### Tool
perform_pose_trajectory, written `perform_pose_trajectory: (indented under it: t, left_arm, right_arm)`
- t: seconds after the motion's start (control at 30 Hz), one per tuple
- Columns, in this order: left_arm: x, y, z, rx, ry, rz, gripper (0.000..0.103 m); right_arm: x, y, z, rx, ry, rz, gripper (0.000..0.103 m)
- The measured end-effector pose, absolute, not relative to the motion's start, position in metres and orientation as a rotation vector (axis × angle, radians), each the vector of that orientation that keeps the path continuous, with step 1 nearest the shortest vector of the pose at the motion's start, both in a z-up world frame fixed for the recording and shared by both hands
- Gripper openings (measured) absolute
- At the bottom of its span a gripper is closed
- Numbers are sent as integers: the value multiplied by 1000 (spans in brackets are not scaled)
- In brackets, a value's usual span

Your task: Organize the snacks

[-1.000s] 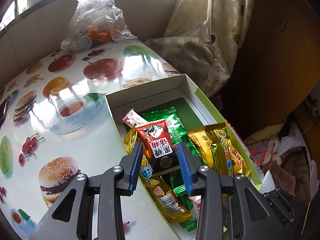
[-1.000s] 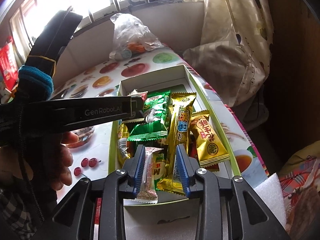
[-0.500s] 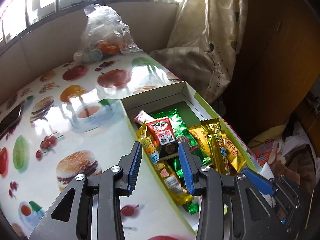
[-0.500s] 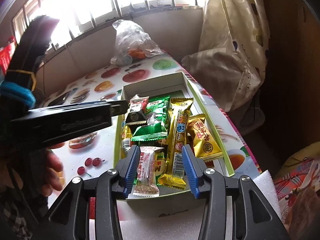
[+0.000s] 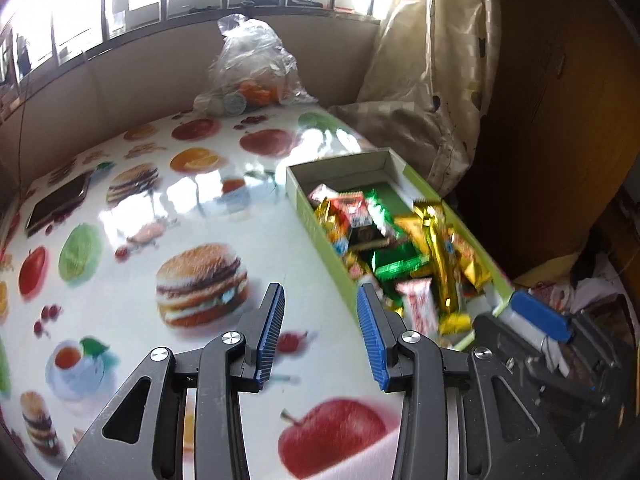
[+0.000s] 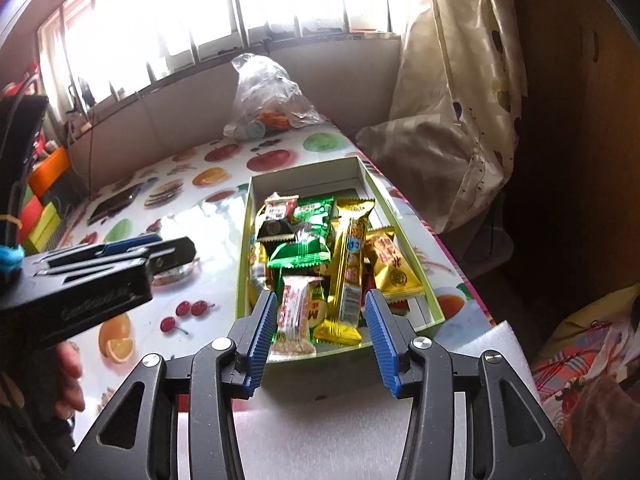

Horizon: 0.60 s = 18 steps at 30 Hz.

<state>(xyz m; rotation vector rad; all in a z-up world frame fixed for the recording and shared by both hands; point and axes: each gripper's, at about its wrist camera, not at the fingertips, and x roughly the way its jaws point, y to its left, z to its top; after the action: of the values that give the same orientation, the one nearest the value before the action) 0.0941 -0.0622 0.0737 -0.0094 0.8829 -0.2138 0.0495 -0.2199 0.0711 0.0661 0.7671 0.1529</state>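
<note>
So both grippers are empty here. The left gripper [image 5: 320, 320] hangs over the bare tablecloth [image 5: 120, 240], the one printed with burgers and fruit, just beside the box's left wall. Its blue pads sit apart with nothing between them, so it's let go of everything. The right gripper [image 6: 322, 320] is at the near end of the box [image 6: 362, 172], jaws opening, and the pads aren't pressing on anything. A white snack bar [image 6: 298, 312] and the tail of a long gold bar [image 6: 348, 276] show in the gap between them, but both just lie in the box.

The snacks are all piled in that open, green-edged cardboard box near the table's right edge: a red-and-black packet [image 6: 278, 218] up at the far end, green wrappers [image 6: 306, 246] in the middle, an orange-gold packet [image 6: 390, 266] on the right side. The near corner of the box sits by a sheet of white foam [image 6: 480, 360].

Farther back there's a clear plastic bag [image 6: 268, 96] by the wall under the window, and a dark phone [image 6: 116, 202] on the left part of the table. The left-wrist view is kinda blurry.
</note>
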Motion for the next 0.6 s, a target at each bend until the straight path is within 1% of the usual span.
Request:
perform_pose_trajectory:
  t: [0.43, 0.6]
  left_arm:
    - [43, -68, 38, 54, 921, -189, 39]
    - [32, -73, 22, 75, 949, -174, 39]
  right_arm:
    - [11, -225, 56, 34, 772, 116, 48]
    - [5, -231, 43, 3, 805, 58, 51]
